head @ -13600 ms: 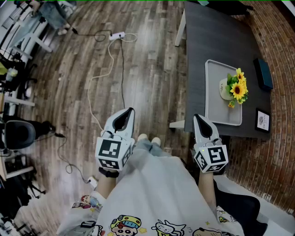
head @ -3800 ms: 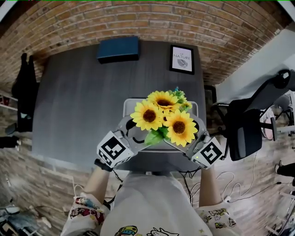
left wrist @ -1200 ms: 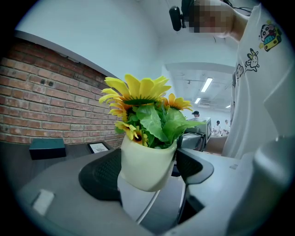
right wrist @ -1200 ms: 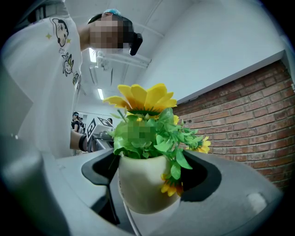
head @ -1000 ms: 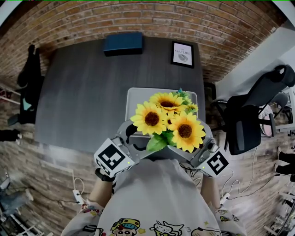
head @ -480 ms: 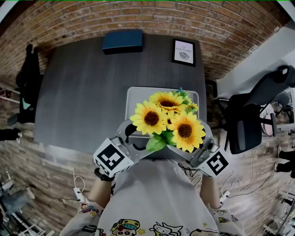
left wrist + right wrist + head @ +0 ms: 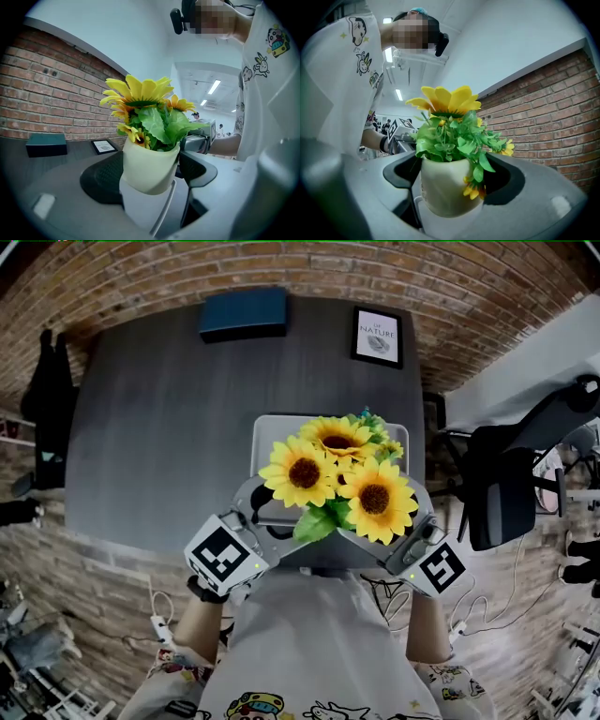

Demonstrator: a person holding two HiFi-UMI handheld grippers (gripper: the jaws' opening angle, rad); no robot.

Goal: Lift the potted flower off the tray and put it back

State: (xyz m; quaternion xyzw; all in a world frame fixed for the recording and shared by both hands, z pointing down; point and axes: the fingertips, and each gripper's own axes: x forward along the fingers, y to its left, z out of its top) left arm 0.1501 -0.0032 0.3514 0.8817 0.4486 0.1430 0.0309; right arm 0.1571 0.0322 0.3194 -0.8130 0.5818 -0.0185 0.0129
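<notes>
As left gripper (image 7: 149,174) and right gripper (image 7: 452,180) clamp potted flower (image 7: 337,486) above tray (image 7: 275,432), dark table (image 7: 159,427) abuts brick wall (image 7: 281,263)

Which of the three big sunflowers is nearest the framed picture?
The rearmost sunflower, farthest from the person; the left sunflower and right sunflower sit in front of it, farther from the framed picture.

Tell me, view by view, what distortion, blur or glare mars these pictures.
Head view: fisheye bows the brick wall and table edges; light even. Left gripper view: dark round vignette, potted flower sharp, near foreground soft. Right gripper view: same vignette, ceiling lights blown out.
</notes>
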